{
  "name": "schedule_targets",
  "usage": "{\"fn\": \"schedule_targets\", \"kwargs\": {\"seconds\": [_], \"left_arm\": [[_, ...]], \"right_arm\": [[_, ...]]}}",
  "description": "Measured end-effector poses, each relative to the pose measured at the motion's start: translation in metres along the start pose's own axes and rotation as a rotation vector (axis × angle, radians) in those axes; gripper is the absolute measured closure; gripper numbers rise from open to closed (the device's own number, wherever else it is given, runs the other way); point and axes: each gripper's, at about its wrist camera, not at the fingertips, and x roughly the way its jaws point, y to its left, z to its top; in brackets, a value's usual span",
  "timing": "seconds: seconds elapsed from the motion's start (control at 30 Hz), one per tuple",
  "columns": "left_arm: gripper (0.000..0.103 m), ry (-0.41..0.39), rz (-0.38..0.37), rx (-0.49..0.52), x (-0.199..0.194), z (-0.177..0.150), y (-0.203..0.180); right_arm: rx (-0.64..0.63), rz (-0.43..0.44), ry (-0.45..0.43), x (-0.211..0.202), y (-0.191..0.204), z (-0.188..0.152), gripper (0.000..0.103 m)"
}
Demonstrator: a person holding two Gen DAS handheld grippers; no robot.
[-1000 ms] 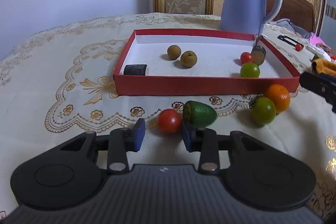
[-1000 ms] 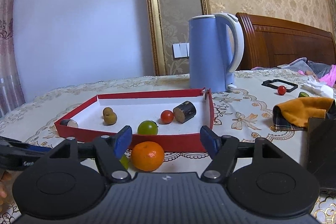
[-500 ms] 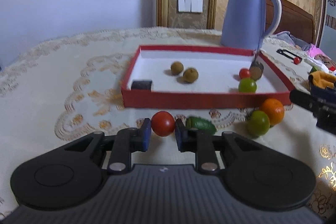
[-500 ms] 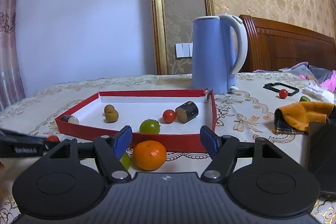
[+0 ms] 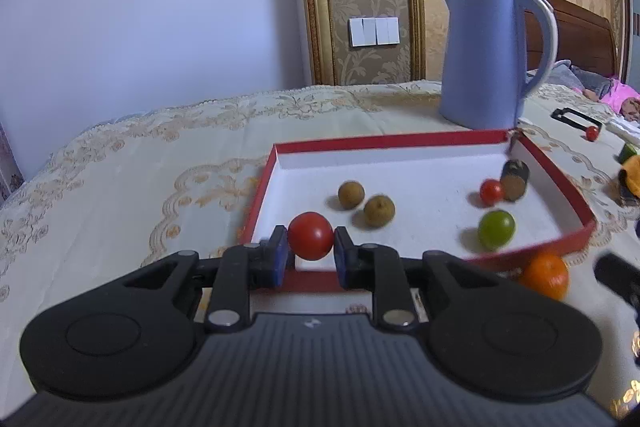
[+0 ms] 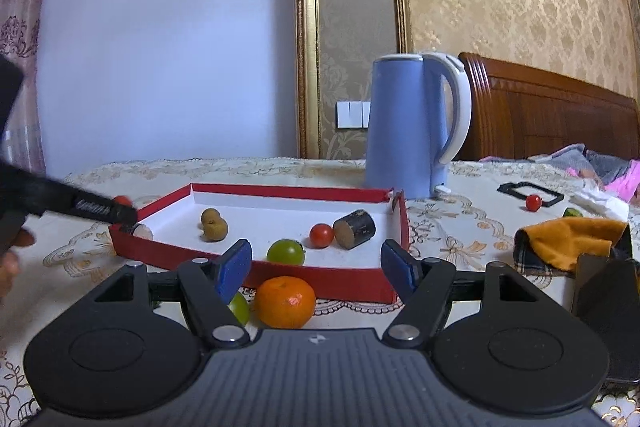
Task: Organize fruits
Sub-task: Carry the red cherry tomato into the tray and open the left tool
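My left gripper (image 5: 311, 251) is shut on a red tomato (image 5: 310, 233) and holds it in the air over the near left corner of the red tray (image 5: 380, 141). Inside the tray lie two brown longans (image 5: 351, 194), a small red tomato (image 5: 491, 191), a green fruit (image 5: 496, 229) and a dark cylinder (image 5: 515, 179). My right gripper (image 6: 316, 261) stands open with nothing between its fingers. Just beyond it, in front of the tray (image 6: 280, 191), lie an orange (image 6: 285, 301) and a green fruit (image 6: 239, 307) half hidden by its left finger.
A blue kettle (image 6: 412, 131) stands behind the tray's far right corner. To the right lie an orange cloth (image 6: 572, 239), a black frame (image 6: 516, 187) with a small red tomato (image 6: 533, 202) and a dark object (image 6: 604, 307). A person's hand (image 6: 8, 259) shows at the left edge.
The left gripper closed on the red tomato on the tablecloth, lifted it and carried it toward the tray's near corner. The right gripper stayed where it was, still open.
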Motion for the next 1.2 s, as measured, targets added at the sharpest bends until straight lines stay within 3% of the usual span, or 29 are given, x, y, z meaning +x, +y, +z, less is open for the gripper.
{"fn": "schedule_targets", "kwargs": {"seconds": [0.63, 0.8, 0.9, 1.07, 1.2], "left_arm": [[0.081, 0.106, 0.087, 0.002, 0.088, 0.032, 0.001], [0.078, 0.123, 0.086, -0.019, 0.096, 0.031, 0.002], [0.069, 0.111, 0.086, -0.02, 0.093, 0.032, 0.002], [0.065, 0.071, 0.095, -0.021, 0.071, 0.036, 0.007], [0.025, 0.022, 0.122, -0.075, 0.032, 0.028, 0.024]], "right_arm": [[-0.031, 0.067, 0.078, -0.006, -0.005, -0.003, 0.032], [-0.033, 0.137, 0.098, -0.008, -0.001, -0.003, 0.032], [-0.057, 0.165, 0.092, -0.01, 0.008, -0.002, 0.032], [-0.09, 0.181, 0.107, -0.006, 0.019, -0.003, 0.033], [-0.116, 0.226, 0.142, 0.0, 0.026, -0.003, 0.043]]}}
